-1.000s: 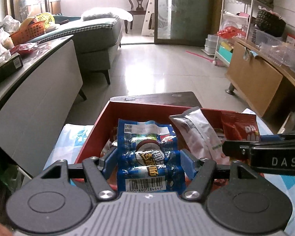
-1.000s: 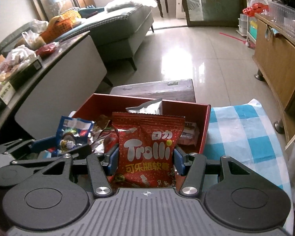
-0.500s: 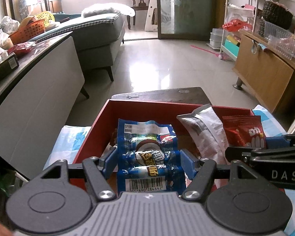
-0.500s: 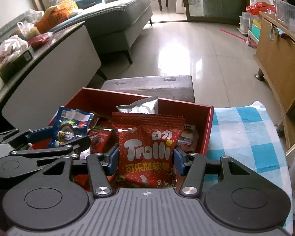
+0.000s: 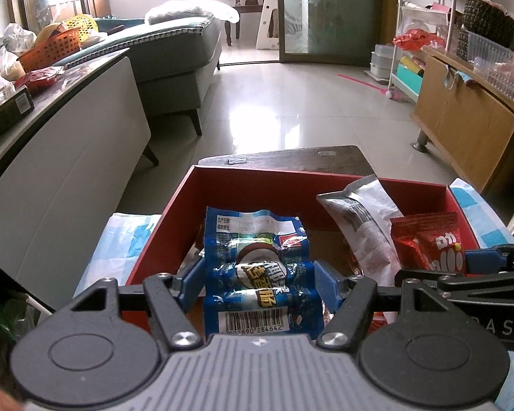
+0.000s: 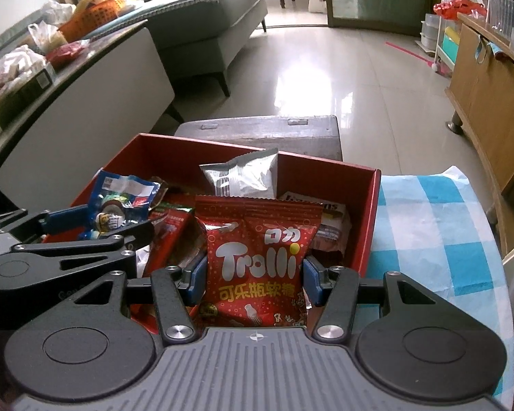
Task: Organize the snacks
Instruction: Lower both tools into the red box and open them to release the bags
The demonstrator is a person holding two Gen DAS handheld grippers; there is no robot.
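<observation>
A red cardboard box (image 5: 174,215) (image 6: 370,219) holds several snack packs on the blue-checked cloth. My left gripper (image 5: 257,284) is shut on a blue snack pack (image 5: 253,250) with a barcode, held over the box's left half. My right gripper (image 6: 253,274) is shut on a red Trolli gummy bag (image 6: 257,260) over the box's right half. The Trolli bag (image 5: 435,246) shows at the right in the left wrist view. The blue pack (image 6: 120,198) shows at the left in the right wrist view. A silver packet (image 5: 363,219) (image 6: 243,174) stands upright at the box's back.
A dark wooden stool (image 6: 267,133) stands just beyond the box. The blue-checked cloth (image 6: 425,226) spreads to the right. A grey counter (image 5: 61,157) with bags and an orange basket runs along the left, a wooden cabinet (image 5: 469,126) along the right.
Both grippers have sunk slightly toward the box with their packs still held. The box fills a bit more of each view.
</observation>
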